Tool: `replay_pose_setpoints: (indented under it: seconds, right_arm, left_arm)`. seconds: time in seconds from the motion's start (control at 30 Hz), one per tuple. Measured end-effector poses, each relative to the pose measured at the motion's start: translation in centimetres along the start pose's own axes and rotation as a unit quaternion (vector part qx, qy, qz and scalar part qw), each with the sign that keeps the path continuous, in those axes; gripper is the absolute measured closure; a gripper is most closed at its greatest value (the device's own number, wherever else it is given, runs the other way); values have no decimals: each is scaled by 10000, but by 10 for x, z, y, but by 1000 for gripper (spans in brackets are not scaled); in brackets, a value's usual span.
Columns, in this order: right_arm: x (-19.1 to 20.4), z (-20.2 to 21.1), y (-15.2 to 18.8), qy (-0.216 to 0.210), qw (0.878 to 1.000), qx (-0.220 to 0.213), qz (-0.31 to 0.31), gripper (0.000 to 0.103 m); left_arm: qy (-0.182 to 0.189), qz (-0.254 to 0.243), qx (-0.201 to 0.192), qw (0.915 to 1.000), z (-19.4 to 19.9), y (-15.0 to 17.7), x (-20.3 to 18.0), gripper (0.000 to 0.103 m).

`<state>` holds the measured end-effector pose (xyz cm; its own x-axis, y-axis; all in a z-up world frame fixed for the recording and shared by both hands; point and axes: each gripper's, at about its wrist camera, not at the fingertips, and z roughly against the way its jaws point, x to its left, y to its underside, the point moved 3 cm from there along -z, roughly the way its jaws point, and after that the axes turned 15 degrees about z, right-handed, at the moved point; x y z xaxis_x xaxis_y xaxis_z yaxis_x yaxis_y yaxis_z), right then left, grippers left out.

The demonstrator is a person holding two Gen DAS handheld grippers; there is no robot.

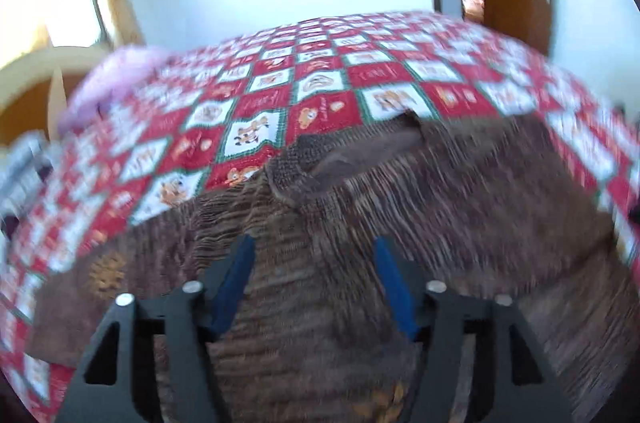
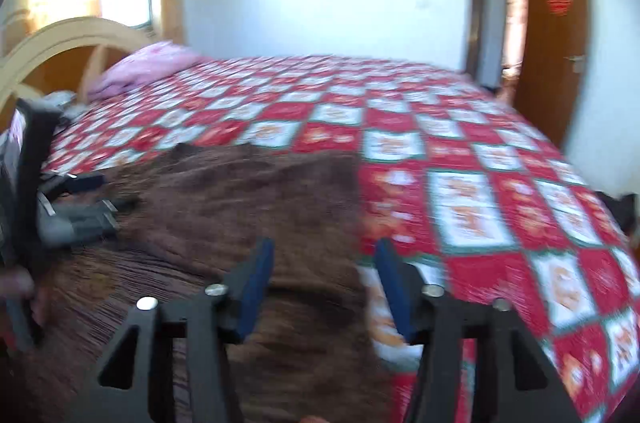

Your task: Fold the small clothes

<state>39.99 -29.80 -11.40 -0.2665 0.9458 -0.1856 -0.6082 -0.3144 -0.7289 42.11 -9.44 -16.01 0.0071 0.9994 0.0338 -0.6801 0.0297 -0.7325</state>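
Both wrist views are motion-blurred; fine detail is unreliable. The brown ribbed sweater [image 1: 400,191] lies spread flat on the red-and-white checked bedspread [image 1: 256,103], collar opening toward the far side of the bed, one sleeve running out to the left in the left wrist view with a small orange motif on it. The left gripper [image 1: 312,247] hovers over the garment's body below the collar, its blue-padded fingers [image 1: 236,279] spread wide with only knit fabric visible between them; nothing is pinched. The right gripper [image 2: 324,251] sits above the sweater's right-hand edge [image 2: 240,191], so that one finger is over brown knit and the other over the bedspread [image 2: 480,183]; its jaws are likewise spread apart and hold nothing (contact with the cloth cannot be judged through the blur). In the right wrist view the left gripper's black body [image 2: 76,215] shows at the left margin, over the sweater. A pink pillow [image 2: 144,67] rests at the head of the bed beside the curved wooden headboard [image 2: 64,39]. A brown door [image 2: 556,39] stands open in the far wall, with a red decoration on it.
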Motion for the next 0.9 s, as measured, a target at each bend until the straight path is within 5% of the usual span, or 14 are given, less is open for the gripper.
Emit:
replay_pose_setpoints:
  seconds: [0.13,0.27,0.37,0.6,0.73,0.9]
  right_arm:
    - [7,-53,16,-336,9933,1086,-198,47]
    - [27,-32,11,22,9939,1053,335,48]
    - [41,-19,-7,-130,9971,660,357,48]
    - [117,-46,-48,-1233,9905,220,573,48]
    - [158,-70,-24,-1506,9821,700,893,56]
    - [170,-55,-7,-1608,9782,562,1190,56]
  left_arm:
    - [-202,-326,352,9986,-8,20,-3,36]
    - [136,133,384,9991,13,26,23,36]
    - [173,508,221,9983,31,32,57,26]
    - [-619,1335,125,9890,39,39,164,25]
    - [-1014,1772,143,9788,42,48,215,25]
    - [-1324,2318,257,9634,43,64,275,25]
